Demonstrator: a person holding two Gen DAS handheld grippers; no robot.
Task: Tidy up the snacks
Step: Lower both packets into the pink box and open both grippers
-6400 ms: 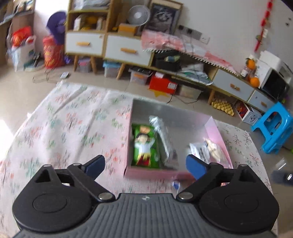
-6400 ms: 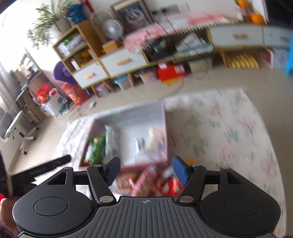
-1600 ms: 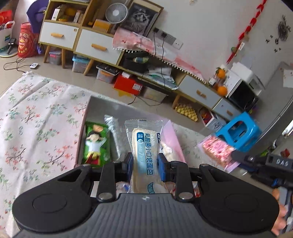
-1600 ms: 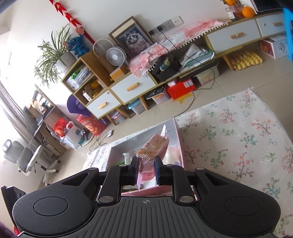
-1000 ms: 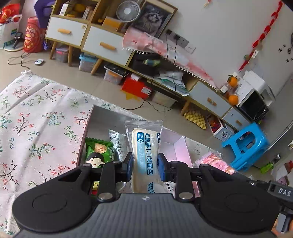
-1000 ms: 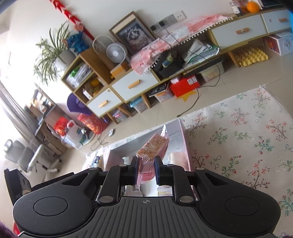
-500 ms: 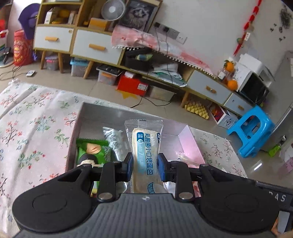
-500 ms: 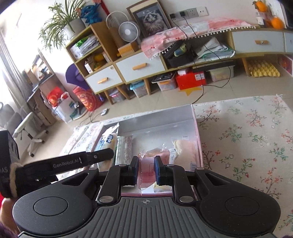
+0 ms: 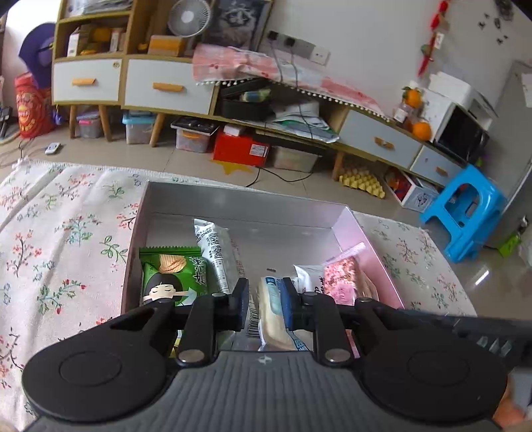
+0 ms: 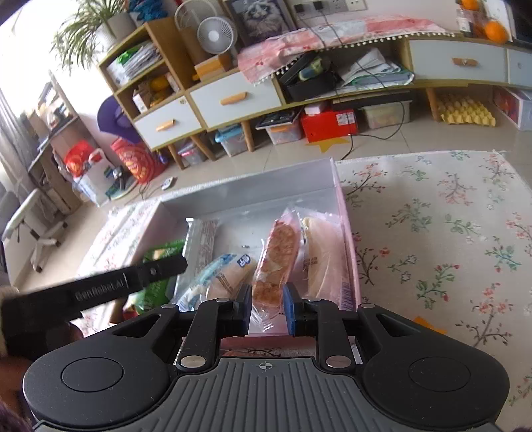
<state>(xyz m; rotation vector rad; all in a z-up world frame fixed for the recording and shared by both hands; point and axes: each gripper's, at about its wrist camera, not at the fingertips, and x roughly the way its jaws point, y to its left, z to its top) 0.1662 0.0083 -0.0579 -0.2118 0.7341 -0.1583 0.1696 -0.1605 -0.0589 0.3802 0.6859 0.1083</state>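
Two packs are low in the box (image 9: 232, 202) on the counter (image 9: 50, 232), so lay them flat, then let go: the left gripper (image 9: 264, 304), its jaws just closing, pinches the bread pack (image 9: 272, 319) mid-box, while the right gripper (image 10: 266, 310) sits narrow around the pink pack (image 10: 279, 246) by the right wall, grip unclear.

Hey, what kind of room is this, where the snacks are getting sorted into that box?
Most likely a lived-in living room at home. A long low cabinet with drawers runs along the wall, a desk fan and a framed cat picture sit on top, and the snack box rests on a flowered rug.
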